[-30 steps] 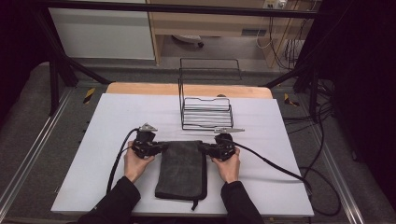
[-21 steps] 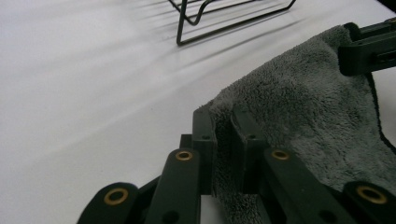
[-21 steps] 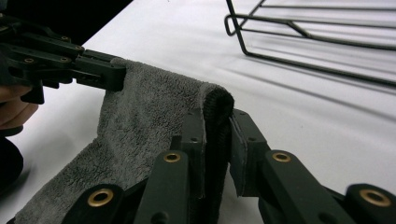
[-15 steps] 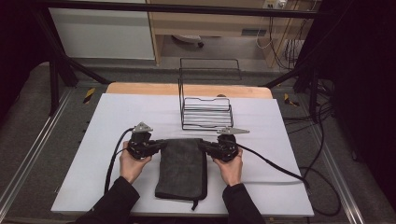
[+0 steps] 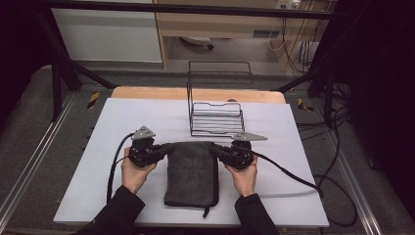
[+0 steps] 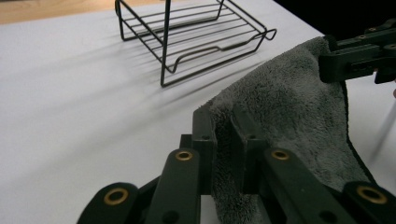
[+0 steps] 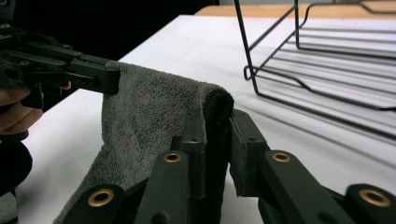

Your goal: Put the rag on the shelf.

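A folded dark grey towel (image 5: 192,171) lies on the white table (image 5: 98,161), its far edge lifted. My left gripper (image 5: 166,147) is shut on the towel's far left corner, and my right gripper (image 5: 215,149) is shut on the far right corner. Seen from the left gripper view, the towel (image 6: 285,116) is pinched between my left gripper's (image 6: 223,135) jaws, with the other gripper (image 6: 359,56) holding the far corner. From the right gripper view, the towel (image 7: 149,107) runs from my right gripper (image 7: 215,126) across to the other gripper (image 7: 60,65).
A black wire rack (image 5: 215,115) stands just beyond the towel near the table's middle back; it also appears as the rack (image 6: 191,37) and the rack (image 7: 322,60) in the gripper views. Cables (image 5: 293,174) trail from both grippers. A wooden strip (image 5: 147,93) edges the table's far side.
Both hands have risen a little and lifted the towel's far edge off the table. The jaws stay closed on the corners.
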{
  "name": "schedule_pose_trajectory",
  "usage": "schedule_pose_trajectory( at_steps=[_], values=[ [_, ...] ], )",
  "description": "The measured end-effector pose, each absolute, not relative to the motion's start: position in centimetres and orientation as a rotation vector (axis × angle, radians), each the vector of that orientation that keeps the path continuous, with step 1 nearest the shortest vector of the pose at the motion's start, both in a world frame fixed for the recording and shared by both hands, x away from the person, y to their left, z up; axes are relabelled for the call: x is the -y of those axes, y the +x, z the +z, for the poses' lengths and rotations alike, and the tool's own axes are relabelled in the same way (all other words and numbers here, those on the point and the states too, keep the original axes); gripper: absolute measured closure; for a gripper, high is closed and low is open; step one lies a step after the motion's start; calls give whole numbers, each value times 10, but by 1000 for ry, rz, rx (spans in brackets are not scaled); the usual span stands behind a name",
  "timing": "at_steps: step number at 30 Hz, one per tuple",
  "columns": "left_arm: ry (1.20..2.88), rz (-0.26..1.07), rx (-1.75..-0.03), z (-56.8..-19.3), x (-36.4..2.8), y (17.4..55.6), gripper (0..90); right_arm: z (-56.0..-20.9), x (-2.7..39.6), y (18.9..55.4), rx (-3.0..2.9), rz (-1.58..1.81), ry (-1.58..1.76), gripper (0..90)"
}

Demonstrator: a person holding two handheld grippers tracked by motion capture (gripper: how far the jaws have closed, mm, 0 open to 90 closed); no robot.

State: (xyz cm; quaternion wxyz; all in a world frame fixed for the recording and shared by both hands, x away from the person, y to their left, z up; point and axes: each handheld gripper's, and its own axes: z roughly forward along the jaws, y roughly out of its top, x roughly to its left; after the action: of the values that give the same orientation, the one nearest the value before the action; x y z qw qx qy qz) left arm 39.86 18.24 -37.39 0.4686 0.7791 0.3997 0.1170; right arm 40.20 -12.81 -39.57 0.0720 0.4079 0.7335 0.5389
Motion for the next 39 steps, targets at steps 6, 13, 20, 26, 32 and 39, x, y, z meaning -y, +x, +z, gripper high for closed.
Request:
schedule_pose_trajectory(
  at_steps=[6,13,20,26,32,39],
  values=[
    [1869,283,-970,-364,-181,392,813,-386,131,398,-2173,1640,1172,783],
    [1850,313,-939,-353,-178,384,814,-375,133,392,-2137,1644,1135,783],
    [1821,341,-905,-340,-177,377,814,-362,136,385,-2093,1673,1095,784],
    [1789,366,-882,-330,-177,372,813,-349,138,380,-2058,1697,1053,784],
    [1754,394,-852,-319,-175,370,814,-334,140,375,-2016,1699,1005,785],
    [1701,414,-825,-304,-169,371,814,-320,146,371,-1959,1723,978,785]
  ],
)
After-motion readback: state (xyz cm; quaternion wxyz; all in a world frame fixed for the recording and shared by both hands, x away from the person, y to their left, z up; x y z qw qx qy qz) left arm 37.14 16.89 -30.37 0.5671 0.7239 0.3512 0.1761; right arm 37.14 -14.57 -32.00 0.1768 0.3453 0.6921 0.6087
